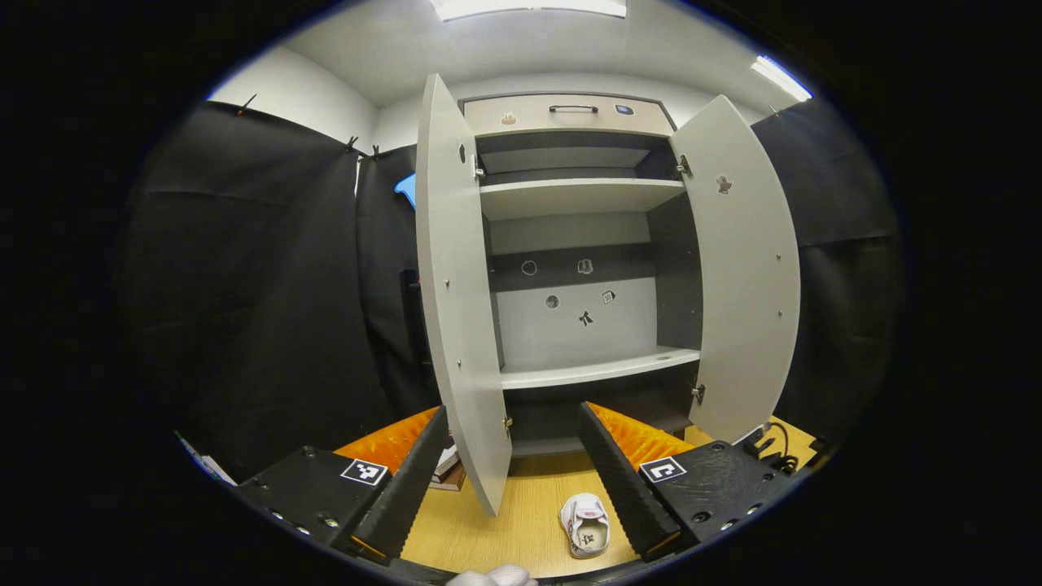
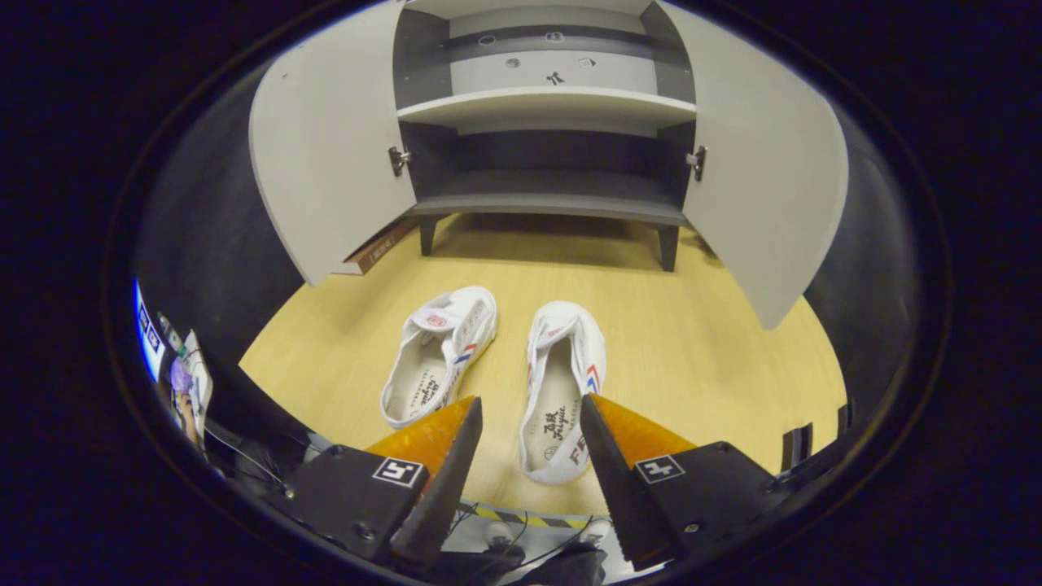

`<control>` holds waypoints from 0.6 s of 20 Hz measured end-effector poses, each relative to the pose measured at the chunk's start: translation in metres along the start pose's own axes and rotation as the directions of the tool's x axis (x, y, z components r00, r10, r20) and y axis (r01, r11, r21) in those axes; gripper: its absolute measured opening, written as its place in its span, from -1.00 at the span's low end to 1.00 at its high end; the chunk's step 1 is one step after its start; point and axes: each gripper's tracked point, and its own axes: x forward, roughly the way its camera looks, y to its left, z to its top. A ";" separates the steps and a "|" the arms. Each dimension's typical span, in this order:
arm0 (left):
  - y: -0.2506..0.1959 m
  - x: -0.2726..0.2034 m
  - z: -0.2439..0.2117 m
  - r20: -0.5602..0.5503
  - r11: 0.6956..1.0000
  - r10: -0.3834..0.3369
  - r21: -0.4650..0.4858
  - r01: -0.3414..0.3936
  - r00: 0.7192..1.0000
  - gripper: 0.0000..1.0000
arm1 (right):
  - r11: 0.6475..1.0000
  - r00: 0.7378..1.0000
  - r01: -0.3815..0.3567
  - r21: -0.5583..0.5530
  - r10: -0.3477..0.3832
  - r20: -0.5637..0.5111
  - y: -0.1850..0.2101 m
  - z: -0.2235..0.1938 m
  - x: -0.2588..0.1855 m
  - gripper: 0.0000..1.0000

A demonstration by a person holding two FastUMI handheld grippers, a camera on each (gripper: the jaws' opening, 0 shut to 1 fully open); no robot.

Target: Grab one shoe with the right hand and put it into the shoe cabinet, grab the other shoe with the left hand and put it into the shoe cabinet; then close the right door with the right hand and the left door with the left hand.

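Both claws stand wide open and empty: the right claw (image 2: 529,443) at the bottom of the right gripper view, its black ribbed fingers (image 2: 446,480) straddling the heel of a shoe, and the left claw (image 1: 514,472) at the bottom of the left gripper view, aimed at the cabinet.

Largest in either view is the tall grey shoe cabinet (image 1: 570,244), centre frame, with the left door (image 1: 456,309) and right door (image 1: 745,268) swung out and its grey shelves bare. Below it spreads the pale wooden floor (image 2: 692,342).

On that floor, in the lower middle of the right gripper view, lie two white canvas shoes with red and blue stripes, toes toward the cabinet. The right-hand shoe (image 2: 562,391) sits just ahead of the right claw; the left-hand shoe (image 2: 440,354) lies just beside it, apart.

The step in hand appears to be the first grasp. To do it well, I judge the right claw should descend over the right-hand shoe's heel, one finger inside the opening and one outside the wall, closing firmly without nudging its neighbour.
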 end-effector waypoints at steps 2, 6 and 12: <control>0.001 -0.001 -0.002 -0.007 1.000 0.001 0.004 -0.001 1.000 0.93 | 1.000 1.000 0.016 0.004 -0.016 -0.020 -0.001 -0.001 0.024 0.58; 0.005 -0.002 -0.004 -0.023 1.000 0.018 0.017 -0.017 1.000 0.93 | 0.999 0.998 0.041 0.026 -0.040 -0.048 -0.005 -0.006 0.063 0.41; 0.002 0.007 -0.008 -0.064 0.998 0.063 0.024 -0.062 0.996 0.94 | 0.999 0.999 0.020 0.035 -0.019 -0.045 -0.006 0.009 0.106 0.31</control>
